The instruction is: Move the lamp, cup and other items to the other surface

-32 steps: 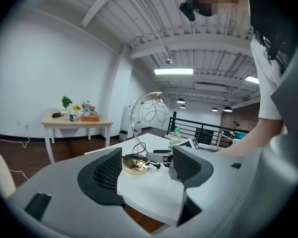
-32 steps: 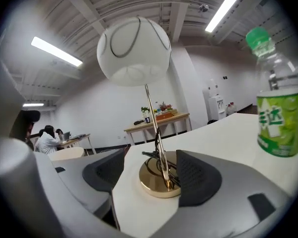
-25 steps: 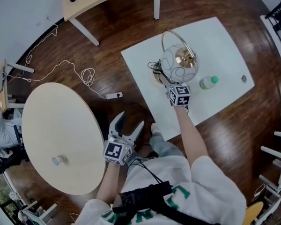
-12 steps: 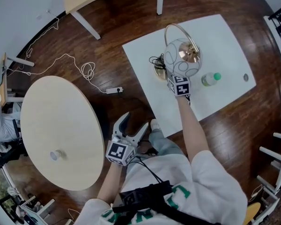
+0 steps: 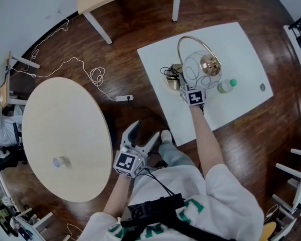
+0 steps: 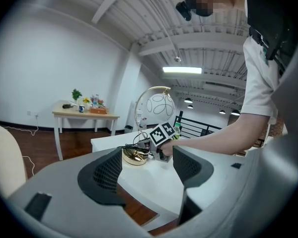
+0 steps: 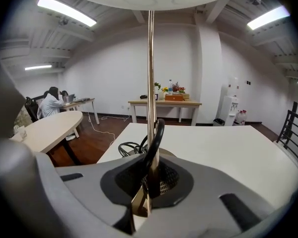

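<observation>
Right tongs [image 7: 149,185] have closed since a second ago, gripping the lamp [image 5: 201,70] stem on the white worktop [image 5: 241,44] | left tongs [image 6: 145,168] part-open, empty | we lift it upright, minding the trailing cord [image 7: 129,148].

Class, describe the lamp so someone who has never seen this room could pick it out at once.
Find the white rectangular table on the dark floor. Near its left edge stands the lamp, its stem clamped in the right tongs. Unlike the green-capped bottle beside it, it has a gold arched stem and a white globe shade.
</observation>
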